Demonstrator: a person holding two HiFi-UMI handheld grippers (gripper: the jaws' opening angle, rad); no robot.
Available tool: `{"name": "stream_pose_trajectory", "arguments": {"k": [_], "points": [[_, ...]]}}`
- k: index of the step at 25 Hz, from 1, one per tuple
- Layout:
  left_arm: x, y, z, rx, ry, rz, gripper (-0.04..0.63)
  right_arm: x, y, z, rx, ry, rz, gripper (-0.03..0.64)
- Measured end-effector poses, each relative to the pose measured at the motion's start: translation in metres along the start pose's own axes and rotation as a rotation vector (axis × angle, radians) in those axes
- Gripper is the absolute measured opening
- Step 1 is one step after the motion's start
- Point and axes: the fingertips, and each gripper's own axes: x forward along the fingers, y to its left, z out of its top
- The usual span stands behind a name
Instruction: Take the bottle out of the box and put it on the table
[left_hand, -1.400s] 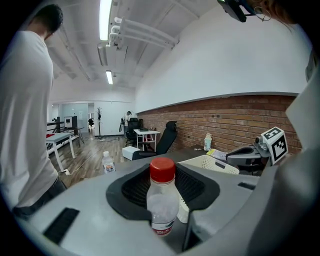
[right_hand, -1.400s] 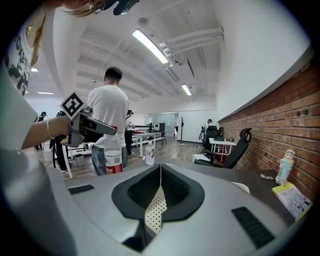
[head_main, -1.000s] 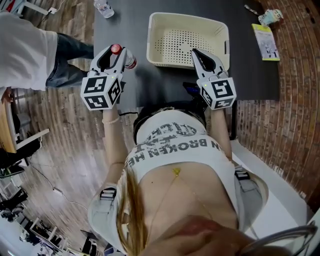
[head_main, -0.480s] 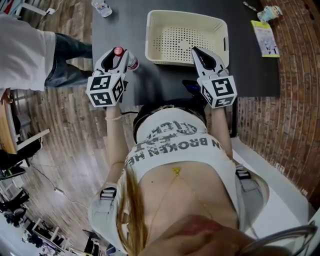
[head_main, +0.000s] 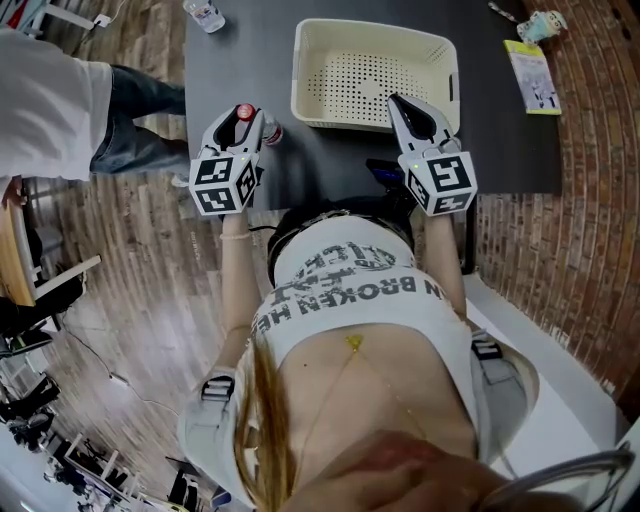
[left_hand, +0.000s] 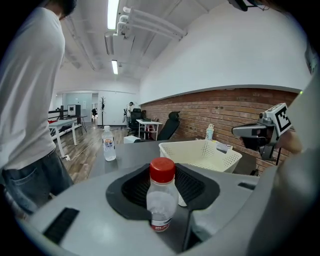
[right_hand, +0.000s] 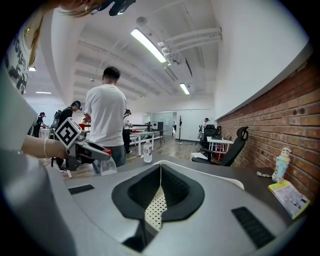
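Note:
A small clear bottle with a red cap stands upright between the jaws of my left gripper, which is shut on it. It hangs over the left part of the dark table, just left of the cream perforated box, which holds nothing I can see. My right gripper hovers at the box's near rim. Its jaws meet in a thin slit, through which the box's holes show.
A second water bottle stands at the table's far left corner. A booklet and a small figure lie at the far right. A person in a white shirt stands left of the table. A brick wall runs along the right.
My left gripper has sunk toward the table with the bottle in it, shifting slightly toward me. The right gripper has stayed where it was.

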Motion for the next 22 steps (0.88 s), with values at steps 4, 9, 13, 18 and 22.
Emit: {"name": "stream_pose_trajectory", "arguments": {"k": [4,9,13,18,22], "points": [[-0.0056,-0.0079,-0.0031,0.041,-0.017,-0.001,0.158,0.0003,-0.0013,-0.0007,0.002,0.002,0.001,0.009],[-0.0090,-0.0056,-0.0044,0.016,-0.055,0.004,0.158,0.0004,-0.0016,-0.0009,0.003,0.003,0.002,0.009],[-0.0061,-0.0069,-0.0040,0.021,-0.070,0.003,0.158,-0.0013,-0.0044,-0.0038,0.004,0.009,-0.004,0.009],[-0.0053,-0.0071,-0.0058,0.011,-0.079,0.002,0.158,-0.0032,-0.0075,-0.0079,0.006,0.016,-0.010,0.009],[-0.0068,-0.0082,-0.0062,0.016,-0.079,0.003,0.158,-0.0024,-0.0067,-0.0089,0.008,0.017,-0.008,0.009]]}}
